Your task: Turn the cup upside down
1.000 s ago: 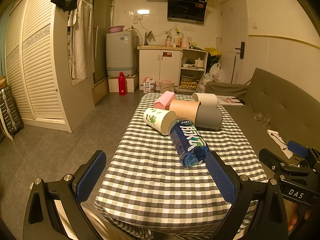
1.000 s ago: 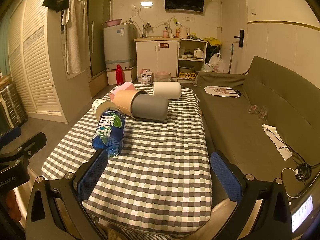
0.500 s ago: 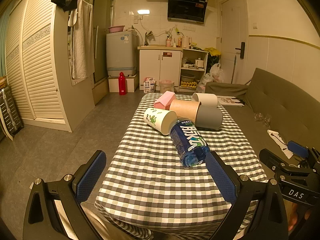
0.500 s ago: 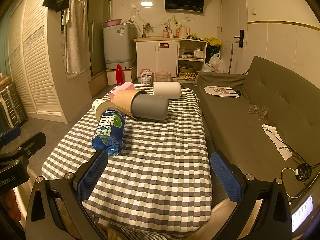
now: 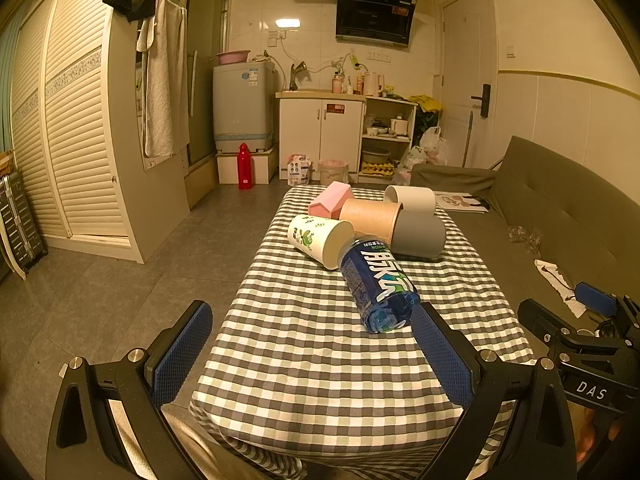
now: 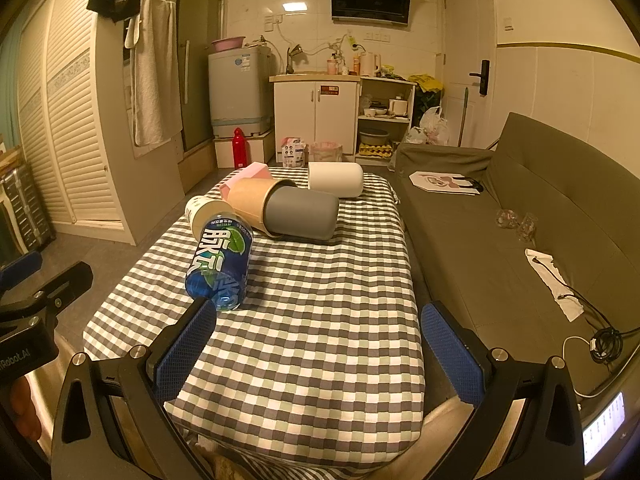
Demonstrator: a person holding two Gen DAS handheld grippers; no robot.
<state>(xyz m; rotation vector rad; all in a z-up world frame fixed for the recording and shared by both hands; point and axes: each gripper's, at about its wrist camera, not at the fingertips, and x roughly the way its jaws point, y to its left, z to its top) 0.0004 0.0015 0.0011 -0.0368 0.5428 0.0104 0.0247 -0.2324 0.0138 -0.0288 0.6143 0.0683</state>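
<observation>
Several cups lie on their sides on a checked tablecloth [image 5: 320,344]: a white cup with green print [image 5: 318,238], a brown paper cup [image 5: 370,218] with a grey cup [image 5: 420,234] at its mouth, and a white cup [image 5: 410,199] behind. In the right wrist view they show as the printed cup [image 6: 206,216], brown cup [image 6: 252,200], grey cup [image 6: 302,216] and white cup [image 6: 336,178]. My left gripper [image 5: 310,354] is open and empty, well short of the cups. My right gripper [image 6: 318,354] is open and empty over the table's near end.
A blue bottle [image 5: 378,286] lies on its side against the printed cup, also seen in the right wrist view [image 6: 220,262]. A pink house-shaped box [image 5: 330,199] stands behind the cups. A grey sofa [image 6: 540,216] runs along the table's right side.
</observation>
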